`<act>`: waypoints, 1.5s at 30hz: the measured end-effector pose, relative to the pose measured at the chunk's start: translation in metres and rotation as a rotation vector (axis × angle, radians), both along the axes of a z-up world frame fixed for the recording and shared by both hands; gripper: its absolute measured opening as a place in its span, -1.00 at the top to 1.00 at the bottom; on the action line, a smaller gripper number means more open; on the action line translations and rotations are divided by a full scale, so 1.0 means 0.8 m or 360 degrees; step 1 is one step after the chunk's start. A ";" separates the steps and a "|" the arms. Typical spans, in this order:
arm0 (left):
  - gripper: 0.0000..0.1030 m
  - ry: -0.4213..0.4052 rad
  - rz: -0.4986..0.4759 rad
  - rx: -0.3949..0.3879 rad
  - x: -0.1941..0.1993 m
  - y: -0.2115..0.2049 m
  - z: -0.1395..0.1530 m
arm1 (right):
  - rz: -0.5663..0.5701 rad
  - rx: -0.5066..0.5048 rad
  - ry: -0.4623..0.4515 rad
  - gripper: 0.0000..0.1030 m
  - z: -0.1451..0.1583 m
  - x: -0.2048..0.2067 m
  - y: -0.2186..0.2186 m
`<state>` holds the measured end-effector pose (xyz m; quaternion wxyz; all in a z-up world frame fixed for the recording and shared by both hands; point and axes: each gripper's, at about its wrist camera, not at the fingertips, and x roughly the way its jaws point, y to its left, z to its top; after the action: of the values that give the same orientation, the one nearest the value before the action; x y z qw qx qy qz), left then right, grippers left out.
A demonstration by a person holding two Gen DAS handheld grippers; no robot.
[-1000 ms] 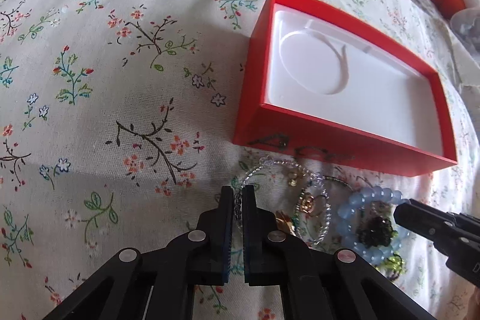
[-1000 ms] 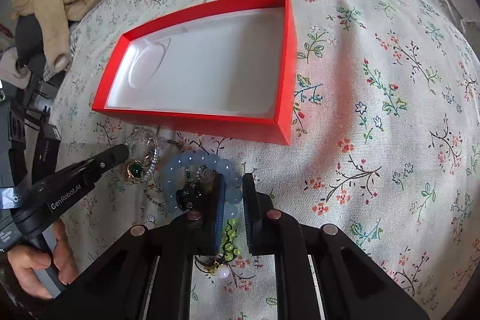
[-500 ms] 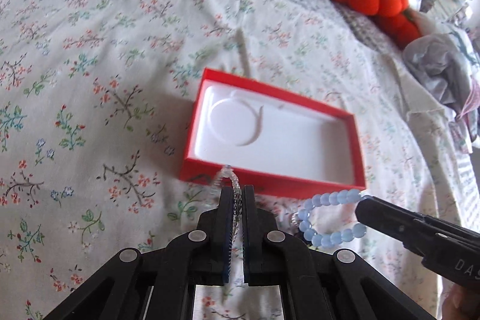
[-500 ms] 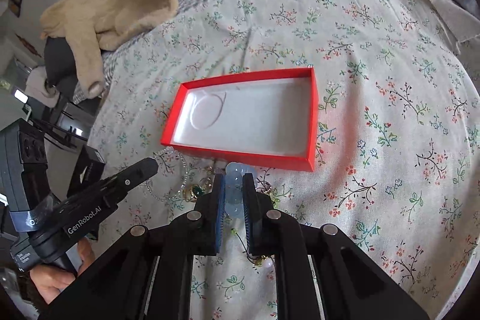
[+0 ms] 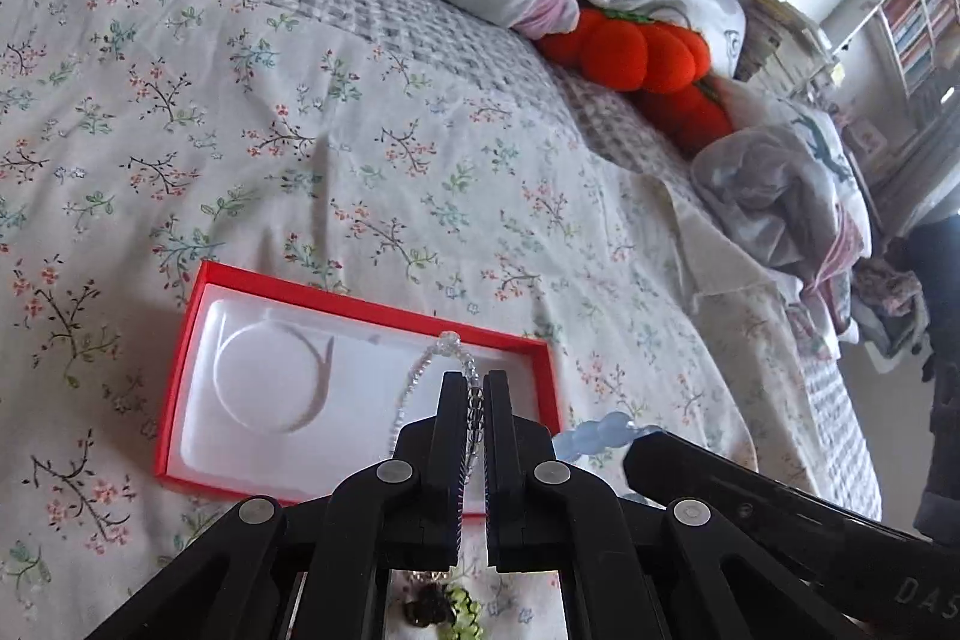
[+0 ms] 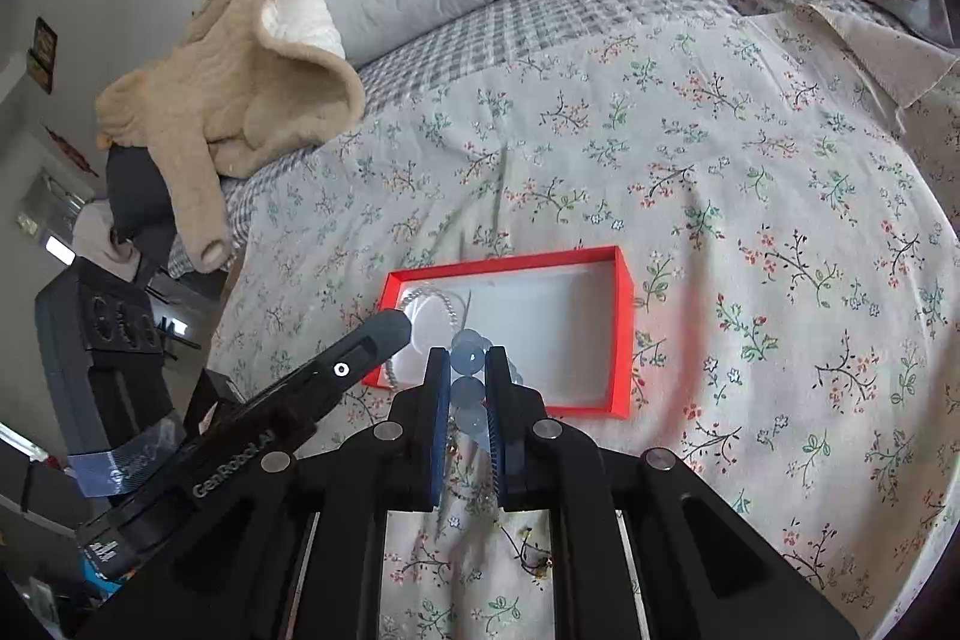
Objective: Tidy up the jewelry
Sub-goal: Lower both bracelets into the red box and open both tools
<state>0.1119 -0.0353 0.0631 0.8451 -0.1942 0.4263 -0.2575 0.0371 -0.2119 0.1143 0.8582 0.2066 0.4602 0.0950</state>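
- Step in hand, as judged from the frames: transport. Both pieces hang in the air, carried toward the red box (image 6: 621,340), and neither has been released.
- Left gripper (image 5: 476,394): the jaws are pressed together on the clear bead bracelet (image 5: 445,347). Its loop stands up past the fingertips, in front of the box's white insert (image 5: 264,436) in the left wrist view.
- Right gripper (image 6: 467,367): the jaws are clamped on the pale blue bead bracelet (image 6: 468,361). Several beads sit stacked between the blue pads (image 6: 437,400).
- Red box: it rests open on the floral bedspread (image 6: 750,196). The insert carries a moulded circular recess (image 5: 267,379) at one end. Nothing appears to lie inside yet.
- Remaining jewelry: dark and green beads (image 5: 447,607) lie on the bedspread beneath the left gripper. A thin chain piece (image 6: 531,559) lies beneath the right gripper. Neither is in the box.
- Next move, left: lower the clear bracelet over the insert, bring it close to the surface, then part the jaws.
- Next move, right: carry the blue bracelet over the box's near wall to the flat end of the insert and release it there.
- Caution: the two grippers sit close together. Staggered placement reduces the risk of collision or of tangled strands.
- Caution: a hanging loop can catch on the box wall. Clear the rim before descending.
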 end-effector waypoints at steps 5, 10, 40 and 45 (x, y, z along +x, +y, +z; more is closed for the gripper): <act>1.00 0.0057 0.0140 0.0147 0.020 0.010 -0.025 | -0.0039 -0.0055 -0.0050 0.76 0.001 0.011 -0.002; 1.00 0.0057 0.0208 0.0296 0.025 0.022 -0.036 | 0.0021 -0.0022 -0.0023 0.76 -0.014 0.027 0.012; 0.93 0.0142 0.0153 0.0537 0.010 0.024 -0.053 | -0.0091 -0.0132 0.0229 0.73 -0.086 0.053 -0.030; 0.31 0.0130 0.0106 0.0466 -0.003 0.028 -0.038 | 0.0001 -0.0152 0.0161 0.31 -0.062 0.037 -0.021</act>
<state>0.1095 -0.0127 0.0327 0.8544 -0.0934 0.4866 -0.1563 0.0670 -0.2287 0.0646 0.8428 0.1696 0.5070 0.0627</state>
